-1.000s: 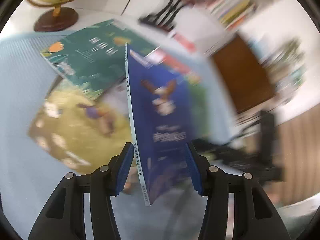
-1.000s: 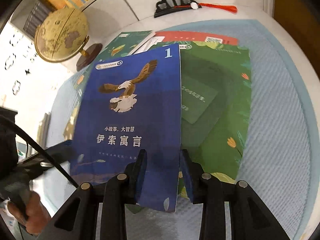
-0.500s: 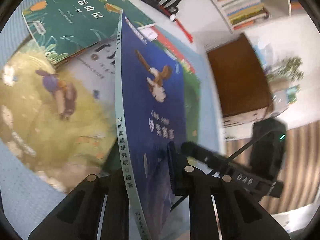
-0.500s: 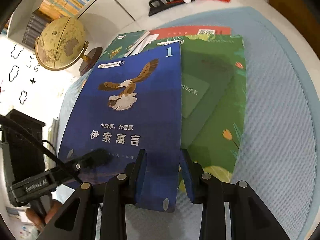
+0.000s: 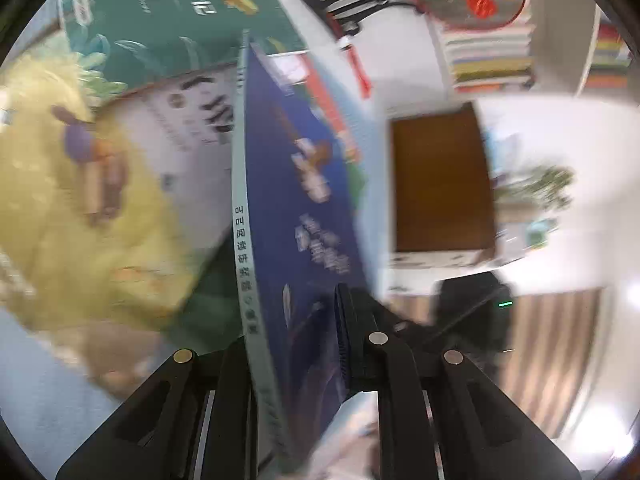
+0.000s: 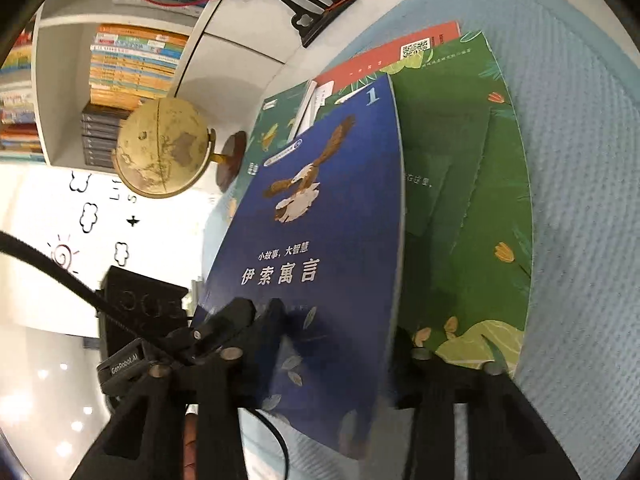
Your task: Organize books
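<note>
Blue book stands pinched in left claw.

Globe beside fan stand (dark).

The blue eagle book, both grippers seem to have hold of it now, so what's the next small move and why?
Probably let the right gripper open and back off. The left gripper is shut on the blue eagle book near its pale spine, and the book is already tilted up off the green book, so one grip seems enough to carry it.
</note>
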